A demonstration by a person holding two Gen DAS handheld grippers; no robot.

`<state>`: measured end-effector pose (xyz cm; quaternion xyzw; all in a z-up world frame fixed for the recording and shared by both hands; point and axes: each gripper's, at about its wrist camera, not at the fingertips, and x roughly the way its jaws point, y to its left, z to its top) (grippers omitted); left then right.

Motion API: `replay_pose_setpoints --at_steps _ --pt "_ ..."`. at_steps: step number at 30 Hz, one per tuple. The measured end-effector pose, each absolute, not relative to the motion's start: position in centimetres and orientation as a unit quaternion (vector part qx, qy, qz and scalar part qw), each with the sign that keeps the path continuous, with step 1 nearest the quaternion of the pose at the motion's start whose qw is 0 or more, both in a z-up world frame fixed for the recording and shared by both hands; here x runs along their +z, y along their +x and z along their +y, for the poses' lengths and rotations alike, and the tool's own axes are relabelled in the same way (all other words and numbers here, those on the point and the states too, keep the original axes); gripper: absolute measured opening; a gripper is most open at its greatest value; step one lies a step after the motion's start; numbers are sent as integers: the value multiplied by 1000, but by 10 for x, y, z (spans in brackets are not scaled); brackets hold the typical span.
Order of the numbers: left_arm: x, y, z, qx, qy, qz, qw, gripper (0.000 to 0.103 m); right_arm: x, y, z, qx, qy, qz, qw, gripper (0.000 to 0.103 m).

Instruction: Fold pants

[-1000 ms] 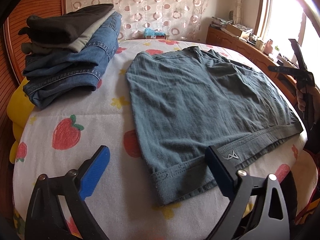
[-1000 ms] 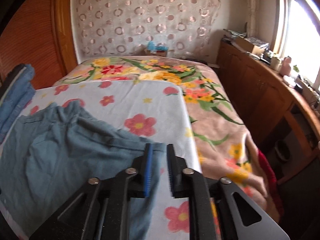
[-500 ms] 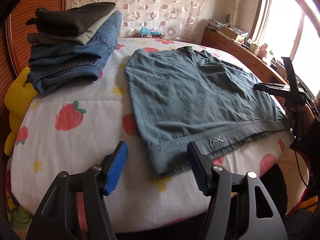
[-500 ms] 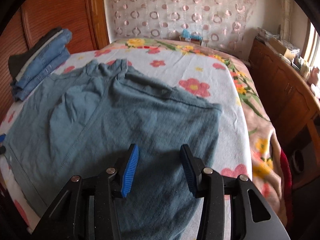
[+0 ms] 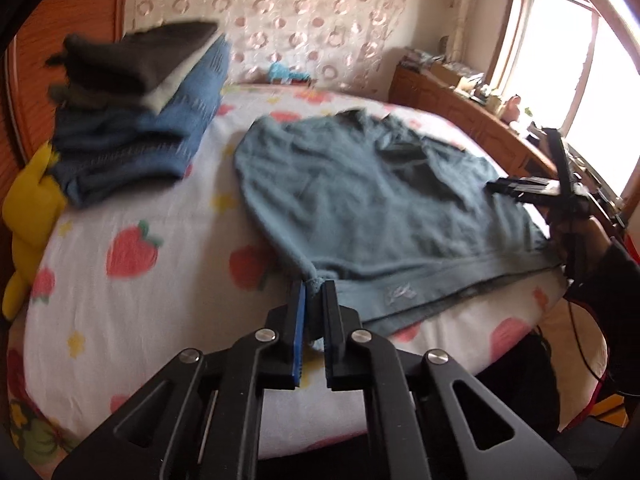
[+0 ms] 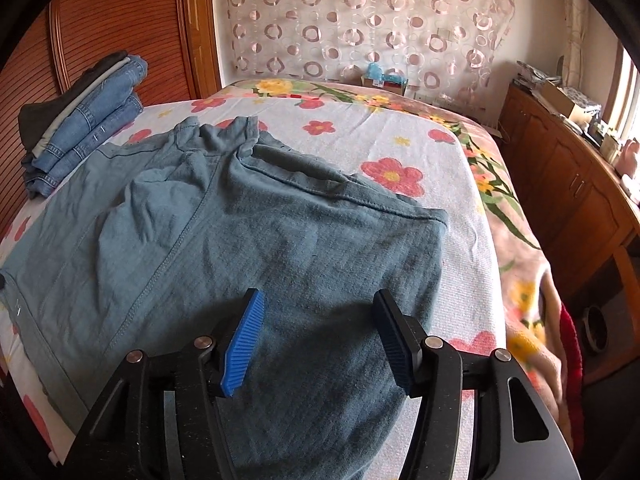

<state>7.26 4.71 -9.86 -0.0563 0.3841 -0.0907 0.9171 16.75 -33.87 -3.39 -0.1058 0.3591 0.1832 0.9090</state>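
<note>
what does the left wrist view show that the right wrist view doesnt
Only the left wrist view: the left tool shut on a bunched corner of the pants, a yellow plush, and the hand with the right tool seen from outside.

Only the right wrist view: the right tool over the pants with nothing gripped, jaws opening, and the floral blanket.

Both: the pants, the stack of folded clothes, the bed sheet.

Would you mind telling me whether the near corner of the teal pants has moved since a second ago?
Yes. The left gripper, shut on that corner of the teal pants, has bunched and lifted it off the strawberry sheet.
</note>
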Motion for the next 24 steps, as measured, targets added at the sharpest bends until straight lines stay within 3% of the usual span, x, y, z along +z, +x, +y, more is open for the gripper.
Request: replay_pose_setpoints --at_steps 8,24 --pt "-64 96 13 -149 -37 350 924 8 -40 175 -330 174 -104 359 911 65" --pt "-38 154 -70 -246 -5 328 912 8 -29 132 -344 185 -60 318 928 62"
